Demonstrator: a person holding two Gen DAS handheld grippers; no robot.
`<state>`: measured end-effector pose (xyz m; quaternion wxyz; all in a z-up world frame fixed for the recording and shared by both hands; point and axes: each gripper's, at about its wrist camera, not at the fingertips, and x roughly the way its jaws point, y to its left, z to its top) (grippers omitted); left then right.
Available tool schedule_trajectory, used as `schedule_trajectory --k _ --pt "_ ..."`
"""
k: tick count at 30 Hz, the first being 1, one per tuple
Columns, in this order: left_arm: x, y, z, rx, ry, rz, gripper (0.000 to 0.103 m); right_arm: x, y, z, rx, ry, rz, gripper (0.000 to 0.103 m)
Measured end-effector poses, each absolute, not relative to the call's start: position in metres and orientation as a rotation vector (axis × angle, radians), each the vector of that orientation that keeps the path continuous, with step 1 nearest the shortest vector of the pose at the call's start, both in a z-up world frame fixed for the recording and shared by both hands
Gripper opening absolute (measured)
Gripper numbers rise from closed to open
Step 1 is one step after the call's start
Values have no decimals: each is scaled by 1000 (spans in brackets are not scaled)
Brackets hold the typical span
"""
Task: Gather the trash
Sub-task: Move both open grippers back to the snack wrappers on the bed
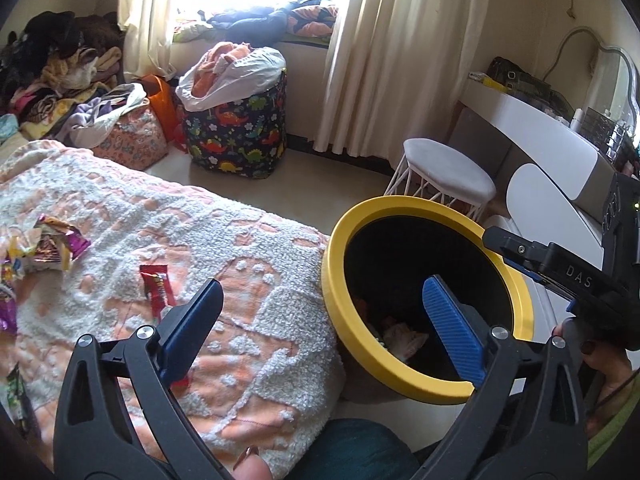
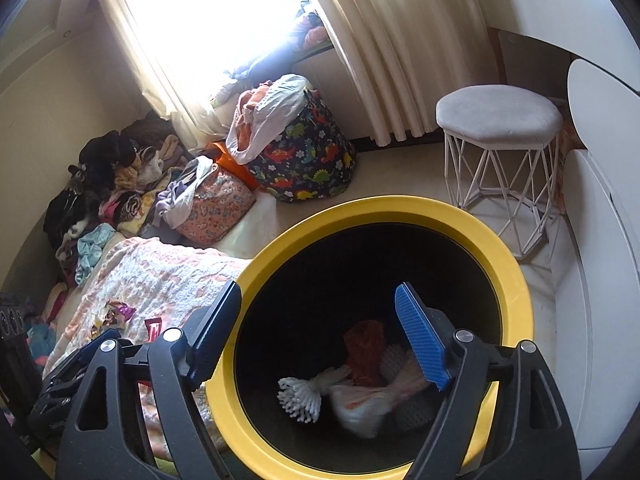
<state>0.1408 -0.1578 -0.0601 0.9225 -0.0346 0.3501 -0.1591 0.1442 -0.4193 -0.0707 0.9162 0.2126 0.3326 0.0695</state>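
A black trash bin with a yellow rim [image 1: 332, 268] [image 2: 256, 268] stands beside the bed. Inside it lie a white foam net [image 2: 300, 398], a red wrapper [image 2: 364, 348] and a blurred plastic bag [image 2: 360, 404]. My right gripper [image 2: 320, 328] is open and empty above the bin's mouth. My left gripper [image 1: 320, 316] is open and empty, between the bed edge and the bin. A red wrapper [image 1: 157, 286] lies on the blanket just beyond the left finger. Crumpled wrappers [image 1: 52, 246] lie at the left, also in the right wrist view [image 2: 116, 314].
The bed carries a peach and white blanket [image 1: 240, 240]. A dinosaur-print laundry basket [image 1: 240, 132], a white stool [image 1: 448, 172] and a white dresser [image 1: 552, 148] stand around the floor. Clothes are piled at the left [image 1: 52, 76]. More wrappers lie at the blanket's left edge [image 1: 8, 308].
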Motion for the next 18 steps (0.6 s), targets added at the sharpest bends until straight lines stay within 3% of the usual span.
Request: schedule_trajectory --k 18 --pt "130 -101 -46 -135 669 -205 92 139 -369 -48 332 634 248 77"
